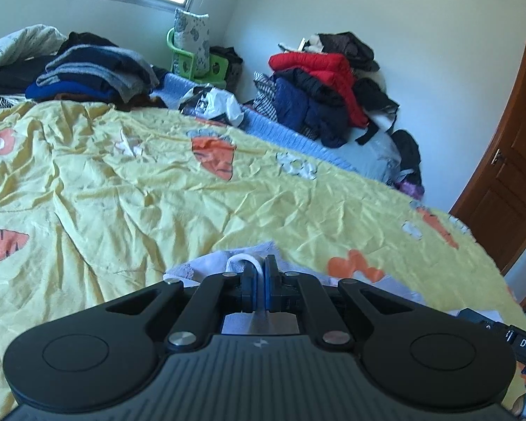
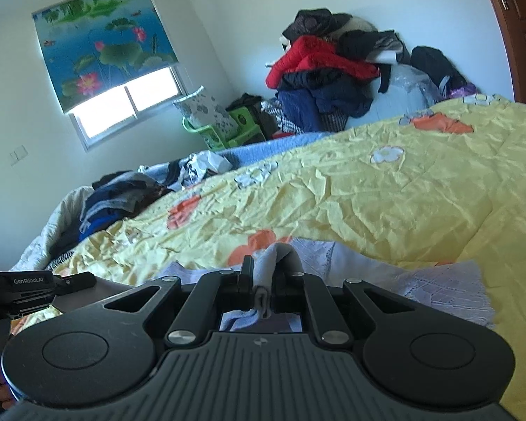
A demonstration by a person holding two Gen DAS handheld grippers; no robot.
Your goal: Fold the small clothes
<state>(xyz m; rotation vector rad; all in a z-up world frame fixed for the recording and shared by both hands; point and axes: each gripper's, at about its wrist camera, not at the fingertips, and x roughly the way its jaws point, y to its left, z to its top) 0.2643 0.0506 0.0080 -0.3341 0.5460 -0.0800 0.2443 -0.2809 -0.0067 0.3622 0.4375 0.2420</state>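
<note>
Pale garment (image 2: 385, 273) pinched at two spots over the yellow bedspread (image 1: 157, 182).
Left gripper (image 1: 259, 273) and right gripper (image 2: 263, 280) both clamp its edge; folding looks barely begun, nothing laid flat yet.

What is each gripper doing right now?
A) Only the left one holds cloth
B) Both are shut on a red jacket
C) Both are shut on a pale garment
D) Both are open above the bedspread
C: the left gripper and the right gripper each have a fold of the pale garment pinched between their fingers, low over the yellow bedspread.
</note>
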